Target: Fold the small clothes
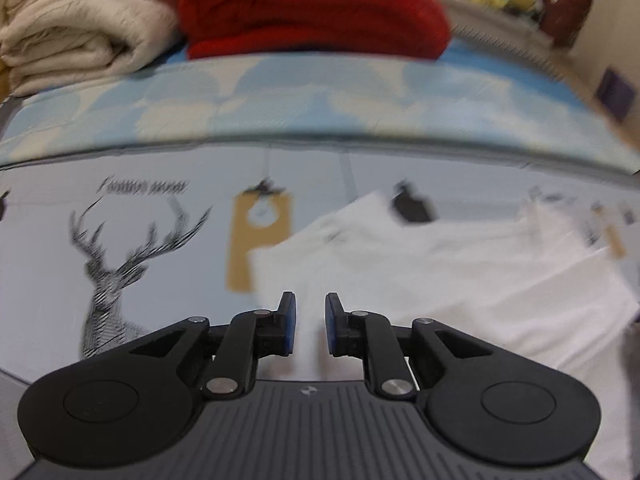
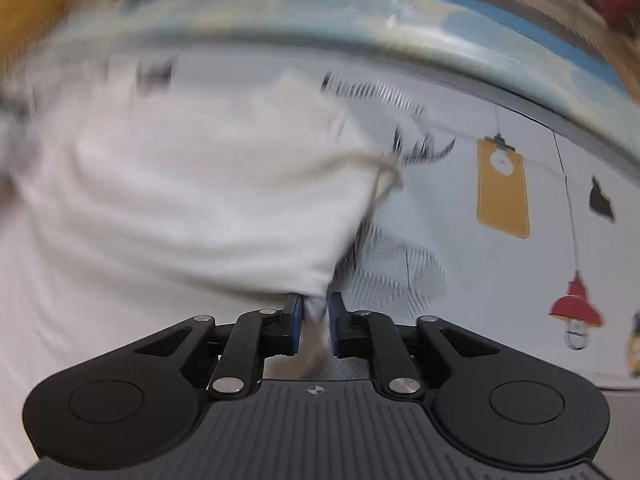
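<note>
A small white garment point(image 1: 460, 272) lies on a pale grey printed tablecloth point(image 1: 52, 288), right of centre in the left wrist view. My left gripper point(image 1: 310, 302) hovers over its near left edge, jaws a little apart with nothing between them. In the right wrist view the white garment point(image 2: 180, 200) fills the left and centre, blurred. My right gripper point(image 2: 314, 304) is shut on a bunched corner of it, with the cloth pinched between the blue pads point(image 2: 295, 322).
The tablecloth carries a deer print point(image 1: 116, 264), a yellow lamp print point(image 2: 502, 188) and a red lamp print point(image 2: 576, 308). Behind the table lies a blue-and-white mattress point(image 1: 320, 92) with a folded red blanket point(image 1: 312, 12) and cream blanket point(image 1: 80, 24).
</note>
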`<move>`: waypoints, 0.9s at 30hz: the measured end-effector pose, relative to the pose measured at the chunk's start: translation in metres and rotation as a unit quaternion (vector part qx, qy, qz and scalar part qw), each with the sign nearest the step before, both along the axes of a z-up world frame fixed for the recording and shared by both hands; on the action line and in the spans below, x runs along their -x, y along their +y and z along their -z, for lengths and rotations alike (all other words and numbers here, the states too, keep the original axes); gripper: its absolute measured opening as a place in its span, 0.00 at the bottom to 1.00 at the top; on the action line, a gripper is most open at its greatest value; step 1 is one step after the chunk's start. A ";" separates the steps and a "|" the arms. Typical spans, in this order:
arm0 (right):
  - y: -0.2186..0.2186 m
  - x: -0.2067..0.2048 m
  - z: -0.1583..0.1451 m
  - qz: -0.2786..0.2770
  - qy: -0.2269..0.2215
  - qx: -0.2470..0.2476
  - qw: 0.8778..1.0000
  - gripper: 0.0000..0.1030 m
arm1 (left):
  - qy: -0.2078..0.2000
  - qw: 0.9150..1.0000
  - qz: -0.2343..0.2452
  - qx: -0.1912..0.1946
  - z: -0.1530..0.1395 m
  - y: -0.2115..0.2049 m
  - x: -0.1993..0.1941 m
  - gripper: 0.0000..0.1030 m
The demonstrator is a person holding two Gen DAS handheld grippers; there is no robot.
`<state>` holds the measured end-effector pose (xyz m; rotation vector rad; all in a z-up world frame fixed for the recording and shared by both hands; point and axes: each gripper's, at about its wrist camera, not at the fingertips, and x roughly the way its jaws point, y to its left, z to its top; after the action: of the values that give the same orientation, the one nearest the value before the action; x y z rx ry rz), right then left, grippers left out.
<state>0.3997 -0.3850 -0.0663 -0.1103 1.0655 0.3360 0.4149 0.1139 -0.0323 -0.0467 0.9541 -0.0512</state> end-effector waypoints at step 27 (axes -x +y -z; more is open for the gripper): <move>-0.055 -0.080 0.019 0.171 0.010 -0.131 0.976 0.35 | 0.113 0.988 0.107 0.010 0.036 -0.034 -0.003 0.20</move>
<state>0.4798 -0.4399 -0.0852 0.3109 1.0287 0.1640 0.4180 0.0796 -0.0680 0.0331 1.1834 -0.2582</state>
